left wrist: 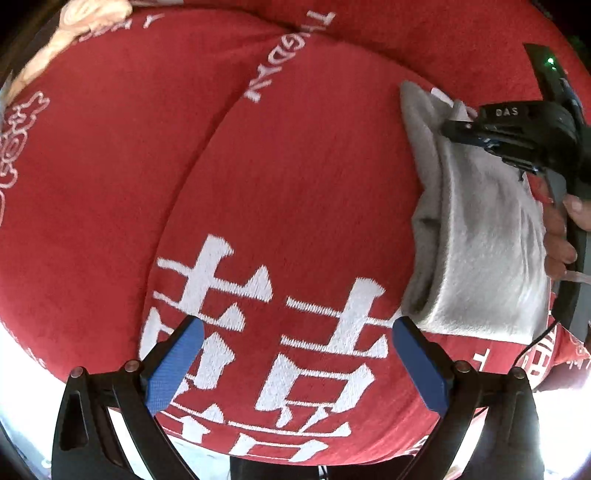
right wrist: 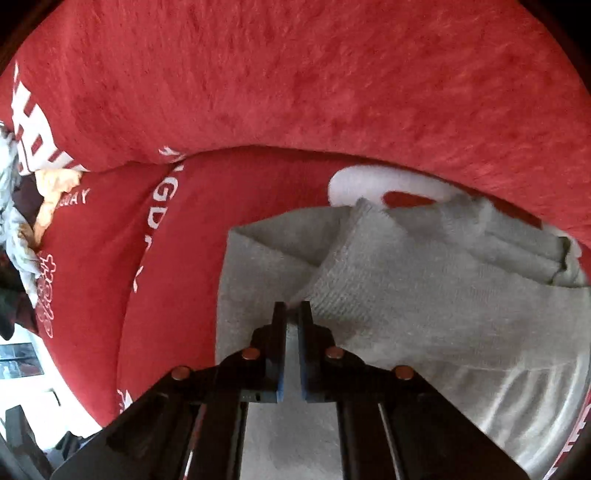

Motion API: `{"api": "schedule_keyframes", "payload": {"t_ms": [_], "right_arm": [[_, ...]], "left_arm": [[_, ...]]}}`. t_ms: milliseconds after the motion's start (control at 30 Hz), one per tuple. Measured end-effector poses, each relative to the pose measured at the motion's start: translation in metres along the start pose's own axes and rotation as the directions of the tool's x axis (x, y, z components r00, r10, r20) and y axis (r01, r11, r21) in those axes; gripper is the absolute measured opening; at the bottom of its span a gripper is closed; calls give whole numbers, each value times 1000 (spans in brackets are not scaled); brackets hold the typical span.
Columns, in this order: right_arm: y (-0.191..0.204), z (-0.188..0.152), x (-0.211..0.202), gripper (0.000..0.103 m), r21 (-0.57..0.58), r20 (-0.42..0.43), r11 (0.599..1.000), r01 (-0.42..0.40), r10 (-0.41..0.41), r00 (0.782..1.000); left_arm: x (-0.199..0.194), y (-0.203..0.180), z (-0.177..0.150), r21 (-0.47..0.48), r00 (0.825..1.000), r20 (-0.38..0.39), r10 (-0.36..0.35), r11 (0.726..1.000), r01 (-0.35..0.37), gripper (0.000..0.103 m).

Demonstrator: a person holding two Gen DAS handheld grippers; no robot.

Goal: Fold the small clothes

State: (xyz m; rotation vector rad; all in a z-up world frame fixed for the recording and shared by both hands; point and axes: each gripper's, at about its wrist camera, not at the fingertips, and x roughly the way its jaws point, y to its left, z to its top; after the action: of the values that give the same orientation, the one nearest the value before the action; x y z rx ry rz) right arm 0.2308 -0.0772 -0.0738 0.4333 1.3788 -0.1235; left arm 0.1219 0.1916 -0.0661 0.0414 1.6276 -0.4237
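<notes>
Right gripper (right wrist: 294,314) pinching grey garment (right wrist: 406,295)

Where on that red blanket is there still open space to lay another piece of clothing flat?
The widest free patch is the red blanket between the grey garment on one side and the heap of unfolded clothes at the far corner. The open left gripper hangs over its near edge. It is crowded around the grey garment, which the right gripper pinches.

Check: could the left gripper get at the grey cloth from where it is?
Probably yes. The left gripper is open beside the grey cloth, with only red blanket between.
</notes>
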Motion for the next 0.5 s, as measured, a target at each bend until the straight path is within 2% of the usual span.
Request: {"api": "schedule_keyframes", "payload": {"t_ms": [100, 200, 267, 300, 333, 400, 433, 500], "right_arm": [[4, 0, 5, 6, -12, -7, 1000, -11, 11, 1000], [3, -3, -5, 7, -24, -20, 994, -105, 105, 994], [6, -14, -17, 7, -25, -25, 992, -124, 124, 992], [5, -21, -23, 11, -4, -31, 989, -149, 149, 988], [1, -34, -30, 15, 45, -37, 979, -200, 202, 979], [-7, -55, -37, 43, 134, -46, 951, -279, 287, 957], [-13, -74, -38, 47, 205, -52, 921, -330, 347, 936], [-19, -101, -35, 46, 309, -64, 864, -397, 436, 898]], "left_arm": [[3, 3, 0, -12, 1000, -13, -20, 1000, 20, 102], [3, 4, 2, -20, 999, -17, -30, 999, 29, 102], [-1, 8, 5, -32, 1000, -16, -23, 999, 23, 102], [-3, 9, 6, -37, 1000, -14, -18, 999, 18, 102], [-4, 11, 7, -42, 1000, -11, -19, 999, 18, 102], [-2, 19, 9, -61, 999, -23, -41, 997, 39, 102], [0, 22, 11, -69, 998, -31, -45, 997, 43, 102], [3, 28, 12, -81, 998, -43, -45, 996, 41, 102]]}}
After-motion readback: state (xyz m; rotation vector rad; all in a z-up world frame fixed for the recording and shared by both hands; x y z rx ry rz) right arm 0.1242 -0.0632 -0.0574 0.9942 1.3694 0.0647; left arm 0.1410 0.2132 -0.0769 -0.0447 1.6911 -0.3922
